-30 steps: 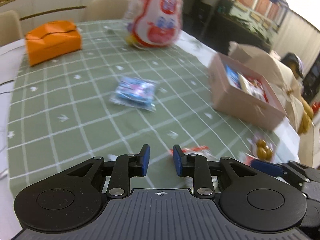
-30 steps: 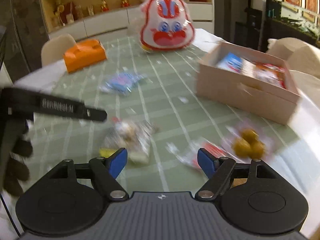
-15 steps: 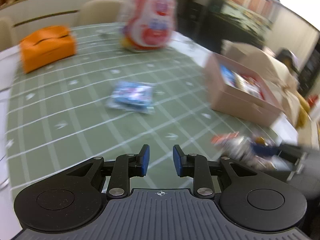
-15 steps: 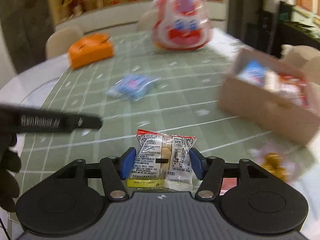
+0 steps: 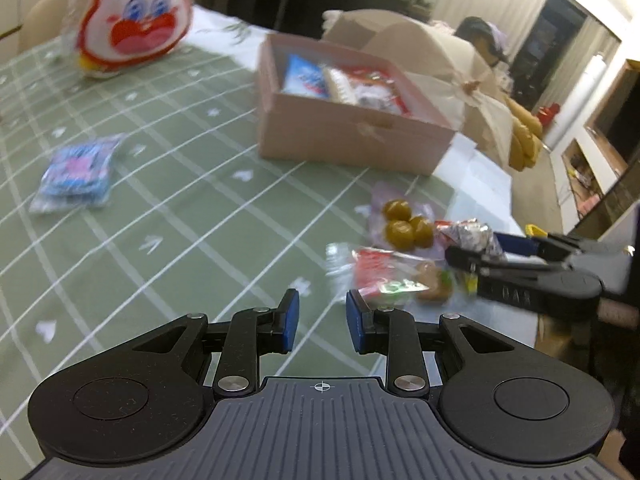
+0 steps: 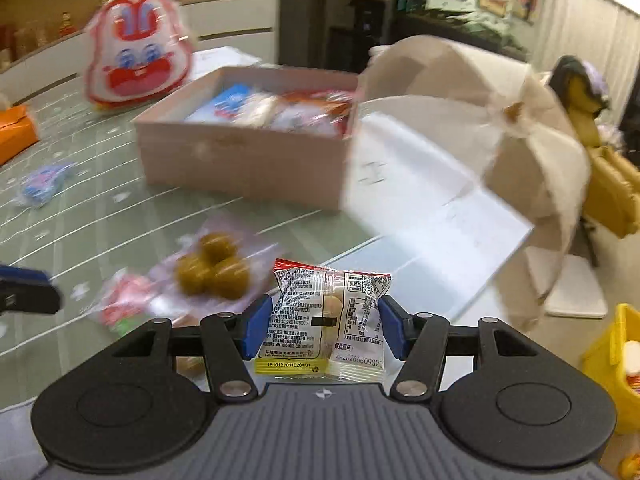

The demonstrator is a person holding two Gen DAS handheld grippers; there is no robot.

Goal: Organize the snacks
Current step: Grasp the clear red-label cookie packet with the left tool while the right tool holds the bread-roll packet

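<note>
My right gripper [image 6: 322, 326] is shut on a clear snack packet with a red top edge [image 6: 328, 316], held above the table's near edge; it shows in the left wrist view [image 5: 468, 236] too. The pink box [image 6: 240, 160] with several snacks inside stands beyond it, also in the left wrist view [image 5: 352, 136]. My left gripper [image 5: 318, 322] is open and empty, low over the green checked cloth. A red-and-green packet [image 5: 392, 276], a bag of brown balls [image 5: 404, 226] and a blue packet [image 5: 76, 174] lie on the cloth.
A large rabbit-face bag [image 5: 132, 28] stands at the back of the table. An orange box [image 6: 14, 136] sits at the left. Cream chairs [image 6: 480, 132] stand past the table's right edge, and a yellow bin [image 6: 616, 364] is below at right.
My right gripper closed on the clear packet and lifted it, then swung right towards the pink box. My left gripper turned right as well, still open.
</note>
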